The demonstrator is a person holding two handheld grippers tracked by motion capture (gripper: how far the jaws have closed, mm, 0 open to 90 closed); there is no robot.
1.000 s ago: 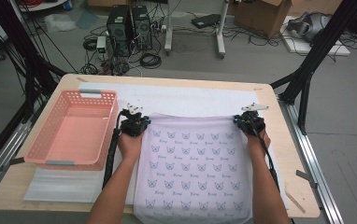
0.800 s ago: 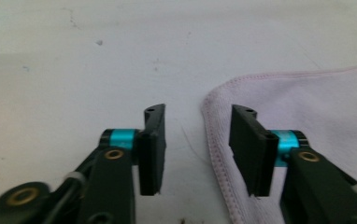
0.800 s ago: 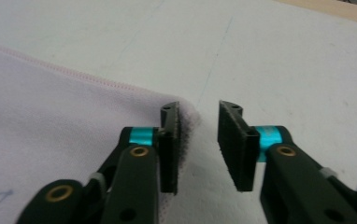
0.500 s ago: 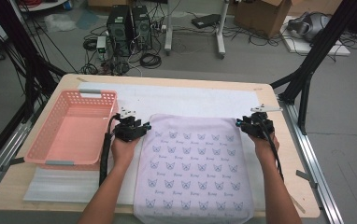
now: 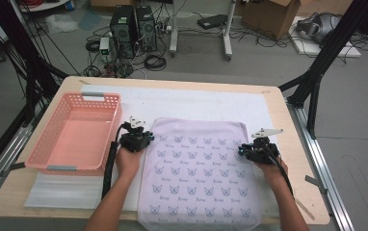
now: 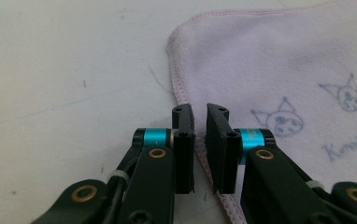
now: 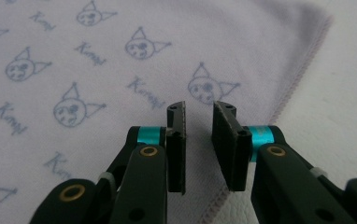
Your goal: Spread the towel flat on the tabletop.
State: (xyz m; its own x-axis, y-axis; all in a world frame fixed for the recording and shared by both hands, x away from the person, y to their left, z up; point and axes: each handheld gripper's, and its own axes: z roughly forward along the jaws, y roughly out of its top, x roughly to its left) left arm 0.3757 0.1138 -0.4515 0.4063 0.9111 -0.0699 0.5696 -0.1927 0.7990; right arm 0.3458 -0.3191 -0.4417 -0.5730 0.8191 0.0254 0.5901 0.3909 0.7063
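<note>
Towel (image 5: 199, 173) flat; both grippers slid down its edges, released

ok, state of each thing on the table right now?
towel: spread flat, front edge hanging over the table edge, held by neither gripper.
basket: upright, empty, left of the towel.
left gripper: at the towel's left edge, jaws have just been closing, narrow gap, nothing between them.
right gripper: over the towel's right edge, jaws have just been closing, slightly apart, nothing gripped.
</note>
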